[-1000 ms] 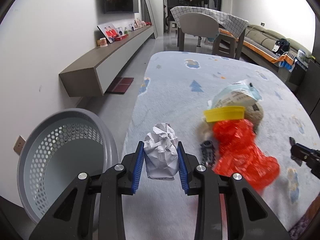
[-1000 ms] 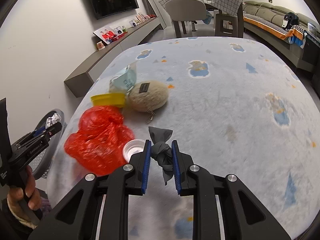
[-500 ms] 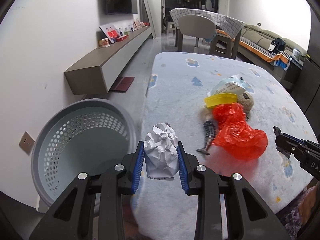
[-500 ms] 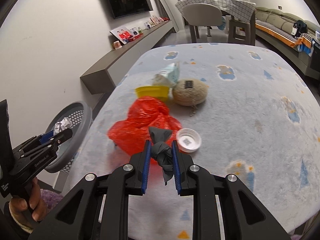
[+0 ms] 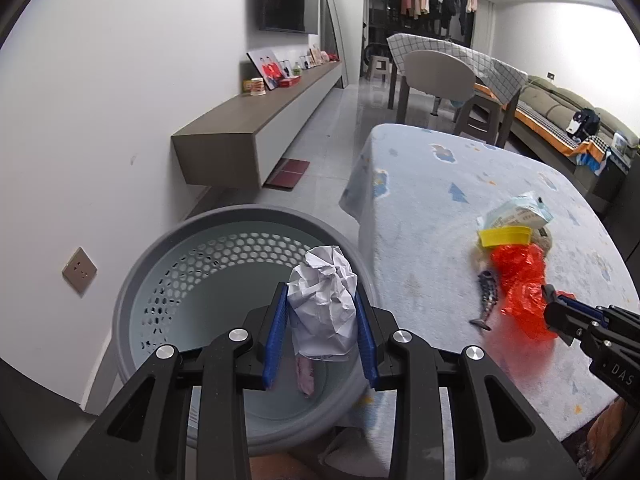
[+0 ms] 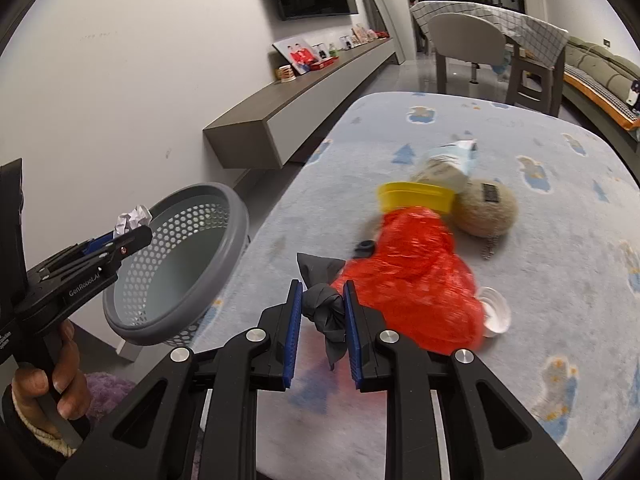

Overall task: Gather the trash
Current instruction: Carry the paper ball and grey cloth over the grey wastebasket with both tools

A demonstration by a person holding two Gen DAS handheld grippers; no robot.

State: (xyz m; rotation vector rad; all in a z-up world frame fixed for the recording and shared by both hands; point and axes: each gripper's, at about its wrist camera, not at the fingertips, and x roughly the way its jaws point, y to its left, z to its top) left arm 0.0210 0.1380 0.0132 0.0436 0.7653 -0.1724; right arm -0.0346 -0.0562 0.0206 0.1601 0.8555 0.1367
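L gripper (image 5: 322, 332) clamped on crumpled paper (image 5: 324, 300), now over gray basket (image 5: 160, 264) at lower left of frame; 1 s ago it was over table. Ready to drop. R gripper (image 6: 320, 316) pinching dark knotted scrap (image 6: 324, 308), swung toward basket, red bag (image 6: 416, 280) behind on table (image 6: 560, 240).

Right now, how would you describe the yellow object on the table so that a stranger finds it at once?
Look at the table under its pale blue patterned cloth. In the pile near its left edge, the yellow lid lies between the red plastic bag and the beige plush ball. It is the only yellow, rigid, shallow round piece there.
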